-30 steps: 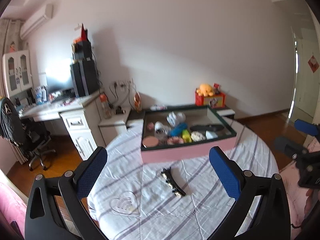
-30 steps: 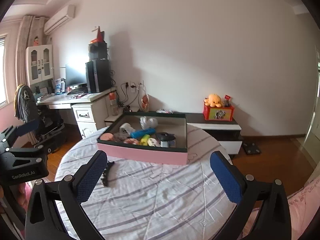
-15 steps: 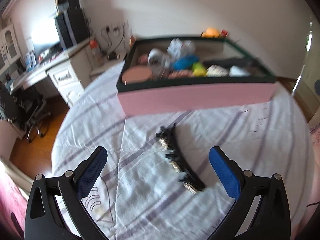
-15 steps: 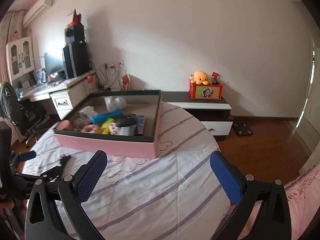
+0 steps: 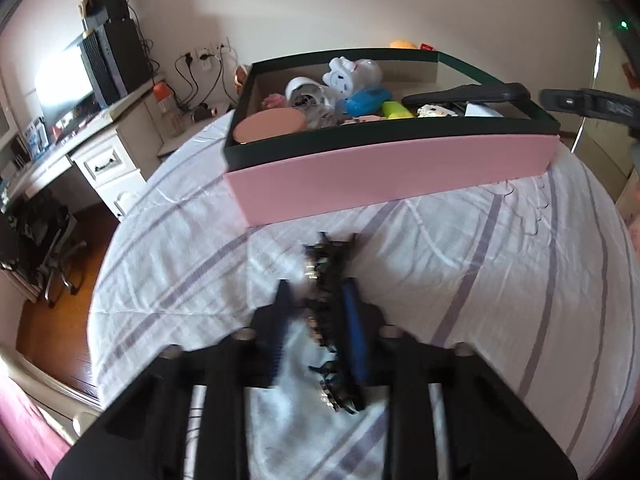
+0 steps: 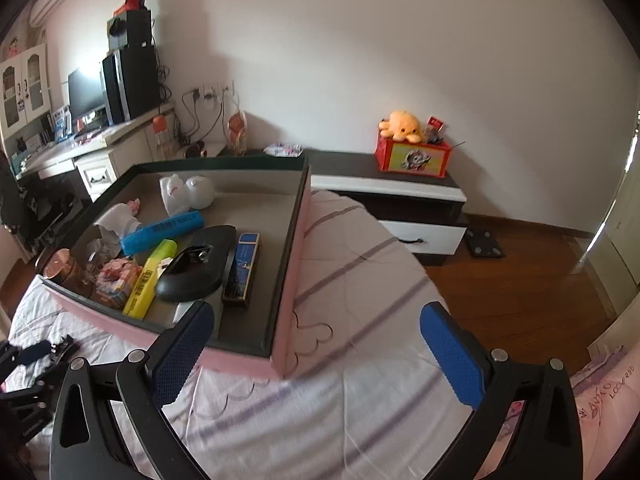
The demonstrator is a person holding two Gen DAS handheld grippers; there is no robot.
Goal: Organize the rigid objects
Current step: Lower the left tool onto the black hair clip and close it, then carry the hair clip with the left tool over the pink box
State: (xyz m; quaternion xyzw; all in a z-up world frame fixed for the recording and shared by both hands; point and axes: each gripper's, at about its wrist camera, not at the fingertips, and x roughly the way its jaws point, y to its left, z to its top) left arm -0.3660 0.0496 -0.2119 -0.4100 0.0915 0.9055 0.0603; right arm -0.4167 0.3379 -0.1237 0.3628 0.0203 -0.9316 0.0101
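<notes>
A black toothed hair clip with small metallic studs (image 5: 330, 312) lies on the white, purple-striped tablecloth (image 5: 500, 280) just in front of the pink cardboard box with a dark green rim (image 5: 392, 168), and the left gripper (image 5: 318, 320) has its two blue-padded fingers drawn in on either side of it; the frame is blurred, but the pads look pressed against the clip's sides, so I judge the clip to be pinched across its narrow width, with its far end sticking out towards the box. The box already holds a blue marker, a yellow highlighter (image 6: 149, 276), a black oval case (image 6: 196, 264), a round pink compact (image 5: 269, 125) and other small items, so the step in hand appears to be getting the clip up and over the near wall. To do it well, the pinch should sit near the clip's middle so that the long body does not swing, and the squeeze should be firm but not hard enough to spring the clip's own hinge. The lift should go straight up before moving forward, since the teeth may snag the loose cloth. The clip needs to clear the rim fully, then go down in a free patch of the box floor. The right gripper (image 6: 316, 344) hangs with its jaws spread wide and nothing between them, over the table beside the box's near right corner, well clear of the left.
</notes>
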